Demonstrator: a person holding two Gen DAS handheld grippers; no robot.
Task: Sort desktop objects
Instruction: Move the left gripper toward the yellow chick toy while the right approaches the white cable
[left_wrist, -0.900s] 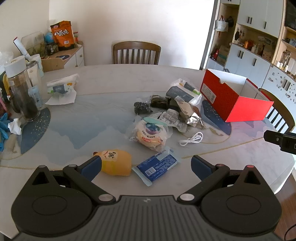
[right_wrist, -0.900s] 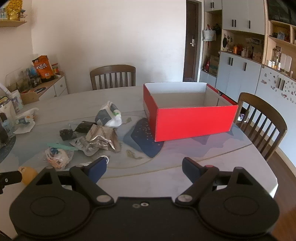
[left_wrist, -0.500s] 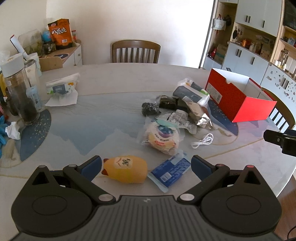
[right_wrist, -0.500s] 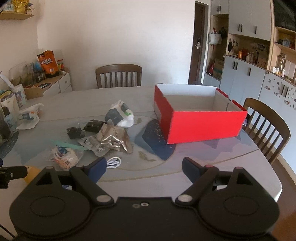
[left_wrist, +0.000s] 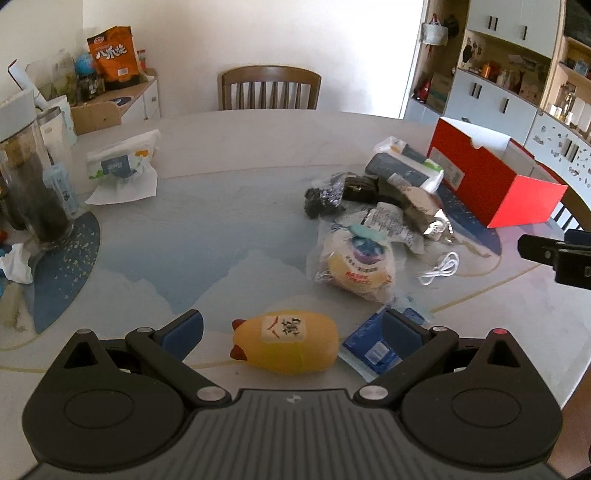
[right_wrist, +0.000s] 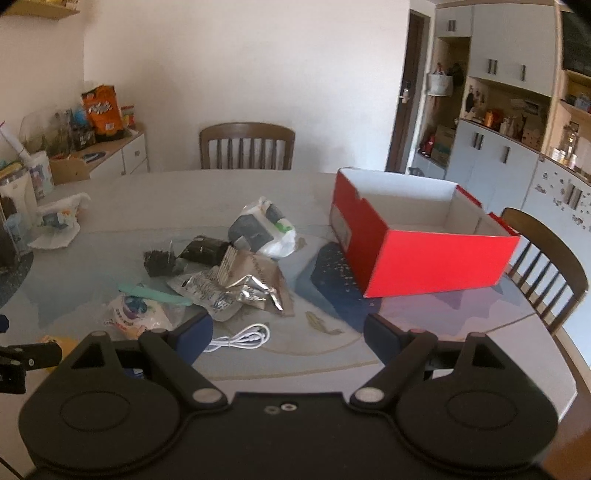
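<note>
A yellow chick-shaped toy (left_wrist: 286, 341) lies on its side on the round table, between the wide-apart fingers of my open left gripper (left_wrist: 291, 332), touching neither pad. A blue packet (left_wrist: 373, 349) lies partly under the right finger. Beyond are a bagged bun (left_wrist: 354, 264), a white cable (left_wrist: 441, 267) and a heap of wrappers (left_wrist: 399, 206). My right gripper (right_wrist: 288, 338) stands open above the table near the white cable (right_wrist: 242, 338), holding nothing. The red open box (right_wrist: 417, 236) stands empty at the right. The right gripper's finger (left_wrist: 554, 254) shows at the left view's edge.
A tissue pack (left_wrist: 120, 162) lies at the back left, with a jar (left_wrist: 33, 192) and clutter at the left edge. Wooden chairs stand behind the table (left_wrist: 269, 88) and at the right (right_wrist: 546, 258). A sideboard and cupboards line the walls.
The left gripper has moved right and closer over the table, so the yellow toy now sits between its fingers. The right gripper has shifted left, toward the cable and wrappers.
</note>
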